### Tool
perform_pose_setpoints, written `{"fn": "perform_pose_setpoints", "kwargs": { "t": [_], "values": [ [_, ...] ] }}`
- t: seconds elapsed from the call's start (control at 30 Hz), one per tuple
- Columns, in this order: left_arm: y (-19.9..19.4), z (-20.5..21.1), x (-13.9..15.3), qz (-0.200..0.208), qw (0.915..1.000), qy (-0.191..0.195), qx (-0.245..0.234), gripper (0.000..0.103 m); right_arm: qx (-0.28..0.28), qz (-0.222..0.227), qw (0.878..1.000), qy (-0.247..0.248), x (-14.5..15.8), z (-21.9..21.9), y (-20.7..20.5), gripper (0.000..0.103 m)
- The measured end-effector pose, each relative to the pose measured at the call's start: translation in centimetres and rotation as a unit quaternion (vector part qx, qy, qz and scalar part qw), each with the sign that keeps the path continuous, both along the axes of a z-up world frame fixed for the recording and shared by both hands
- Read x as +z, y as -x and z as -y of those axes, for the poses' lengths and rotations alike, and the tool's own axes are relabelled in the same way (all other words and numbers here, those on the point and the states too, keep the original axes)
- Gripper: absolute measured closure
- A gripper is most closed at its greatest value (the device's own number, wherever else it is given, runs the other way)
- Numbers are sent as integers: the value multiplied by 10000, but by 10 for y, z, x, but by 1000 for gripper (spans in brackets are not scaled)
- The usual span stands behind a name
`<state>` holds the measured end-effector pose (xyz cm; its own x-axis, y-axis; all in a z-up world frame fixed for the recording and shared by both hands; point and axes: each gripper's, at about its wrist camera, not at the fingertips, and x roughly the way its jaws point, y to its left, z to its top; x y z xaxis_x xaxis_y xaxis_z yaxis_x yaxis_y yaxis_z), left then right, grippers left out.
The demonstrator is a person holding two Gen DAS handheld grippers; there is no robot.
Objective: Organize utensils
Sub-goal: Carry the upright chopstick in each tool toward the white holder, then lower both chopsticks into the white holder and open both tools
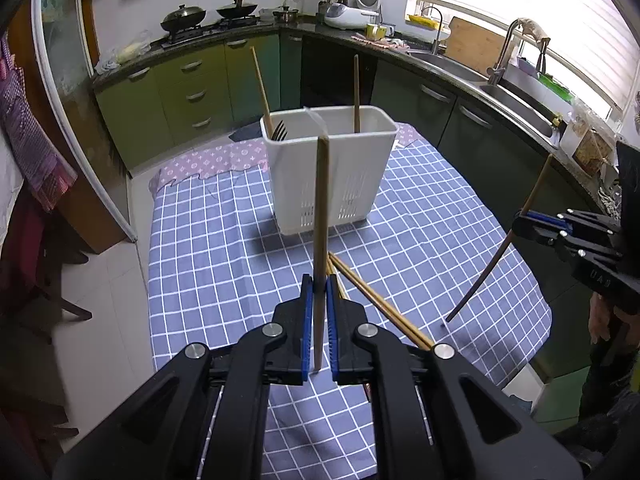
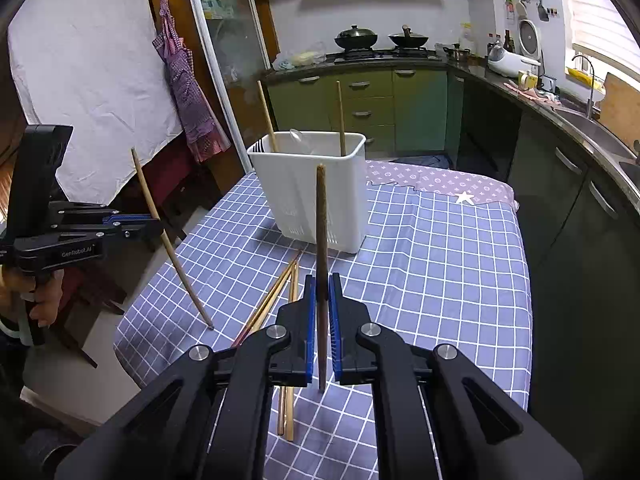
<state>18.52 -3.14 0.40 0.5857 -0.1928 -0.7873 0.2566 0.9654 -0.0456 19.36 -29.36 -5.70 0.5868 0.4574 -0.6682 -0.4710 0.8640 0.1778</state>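
A white utensil holder [image 1: 330,168] stands on the checked tablecloth [image 1: 224,248], also in the right wrist view [image 2: 312,188]. It holds two upright chopsticks [image 1: 261,88] and a dark fork [image 1: 280,131]. My left gripper [image 1: 319,292] is shut on a light wooden chopstick [image 1: 321,216], held upright in front of the holder. My right gripper [image 2: 322,292] is shut on a dark brown chopstick [image 2: 321,220], also upright; it shows at the right in the left wrist view [image 1: 496,252]. Several loose chopsticks [image 2: 280,296] lie on the cloth near both grippers.
A kitchen counter with stove and woks [image 1: 208,16] runs behind, with a sink [image 1: 516,100] along the right. A pink cloth [image 2: 440,182] covers the table's far end. An apron [image 2: 188,92] hangs by the door at left.
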Motion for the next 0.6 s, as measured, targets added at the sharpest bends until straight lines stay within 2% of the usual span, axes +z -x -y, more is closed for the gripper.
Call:
{"fn": "perform_pose_setpoints", "kwargs": {
  "t": [0.2, 0.3, 0.4, 0.6],
  "values": [
    [-10, 3, 29, 101, 9998, 164, -80, 96, 36, 20, 10000, -7, 4, 0, -2, 96],
    [-17, 5, 52, 301, 9993, 198, -79, 96, 24, 108, 9999, -3, 13, 0, -5, 96],
    [-26, 10, 82, 670, 9976, 165, -57, 96, 15, 286, 9996, -33, 30, 0, -8, 96],
    [-48, 19, 134, 1336, 9907, 267, 58, 96, 2, 816, 9966, -136, 89, -4, -23, 96]
  ]
}}
